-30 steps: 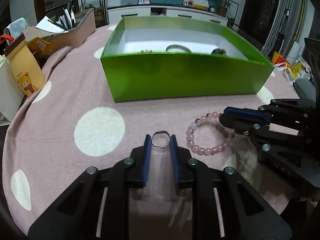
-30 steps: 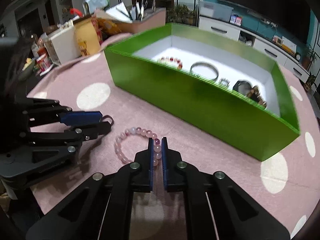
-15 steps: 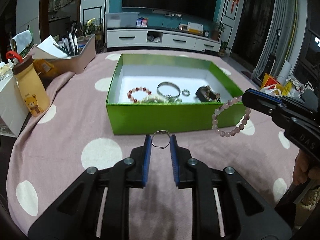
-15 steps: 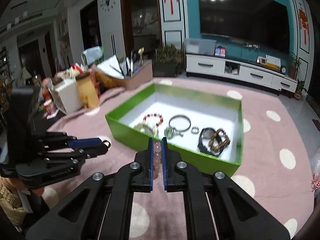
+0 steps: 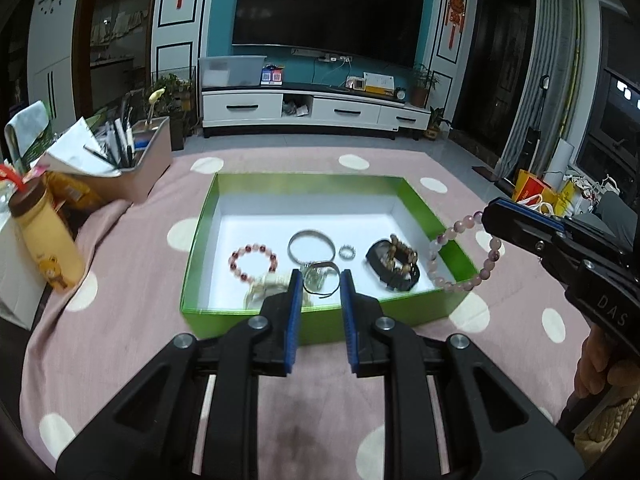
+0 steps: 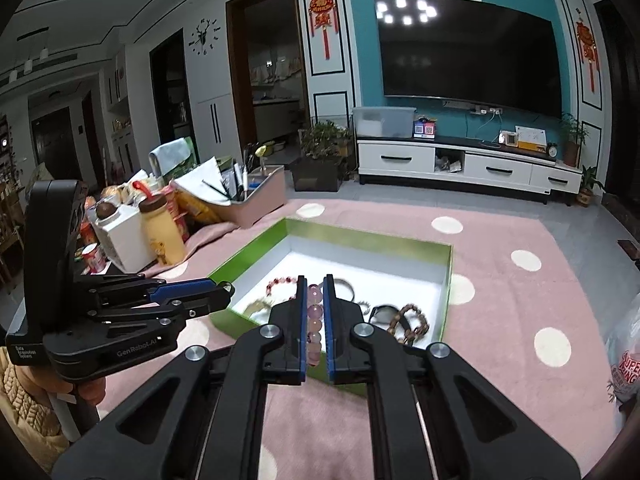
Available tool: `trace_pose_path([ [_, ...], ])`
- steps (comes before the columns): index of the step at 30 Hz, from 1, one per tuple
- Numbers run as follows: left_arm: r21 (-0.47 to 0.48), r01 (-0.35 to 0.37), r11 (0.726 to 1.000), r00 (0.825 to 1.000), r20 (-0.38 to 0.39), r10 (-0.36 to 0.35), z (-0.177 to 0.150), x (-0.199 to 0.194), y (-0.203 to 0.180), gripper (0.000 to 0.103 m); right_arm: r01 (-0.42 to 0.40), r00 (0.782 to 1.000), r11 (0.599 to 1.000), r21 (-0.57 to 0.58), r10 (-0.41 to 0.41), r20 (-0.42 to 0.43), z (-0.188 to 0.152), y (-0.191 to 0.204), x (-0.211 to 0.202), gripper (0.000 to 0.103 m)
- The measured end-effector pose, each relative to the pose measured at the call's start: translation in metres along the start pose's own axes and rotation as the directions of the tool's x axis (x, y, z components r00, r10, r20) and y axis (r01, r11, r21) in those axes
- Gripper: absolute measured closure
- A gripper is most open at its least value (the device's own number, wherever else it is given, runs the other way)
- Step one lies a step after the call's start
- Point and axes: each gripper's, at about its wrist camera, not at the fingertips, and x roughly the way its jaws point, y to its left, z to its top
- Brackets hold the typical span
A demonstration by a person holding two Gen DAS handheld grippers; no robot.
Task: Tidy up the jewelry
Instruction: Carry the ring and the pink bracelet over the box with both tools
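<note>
Both raised near the green box: left gripper jaws clamping thin ring, right gripper jaws gripping pink bead bracelet, hanging over the box's right wall.

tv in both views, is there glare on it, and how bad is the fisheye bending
Left wrist view: ceiling lights glare along the top of the tv; dark corners, curtains bow at the right edge. Right wrist view: a cluster of light spots on the screen; door frames and walls curve strongly, while the green box near the centre stays sharp.
</note>
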Motion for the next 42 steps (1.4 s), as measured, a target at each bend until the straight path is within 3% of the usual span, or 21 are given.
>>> trace_pose_path([
  [22, 0.002, -0.035, 0.999, 0.999, 0.006, 0.035, 0.046, 0.049, 0.007, 0.085, 0.085, 0.996, 0.995, 0.051, -0.085, -0.006, 0.023, -0.045, 0.036, 0.096],
  [42, -0.05, -0.063, 0.997, 0.998, -0.029, 0.062, 0.06, 0.1, 0.027, 0.085, 0.125, 0.991, 0.99, 0.063, -0.121, -0.059, 0.03, -0.071, 0.089, 0.096],
])
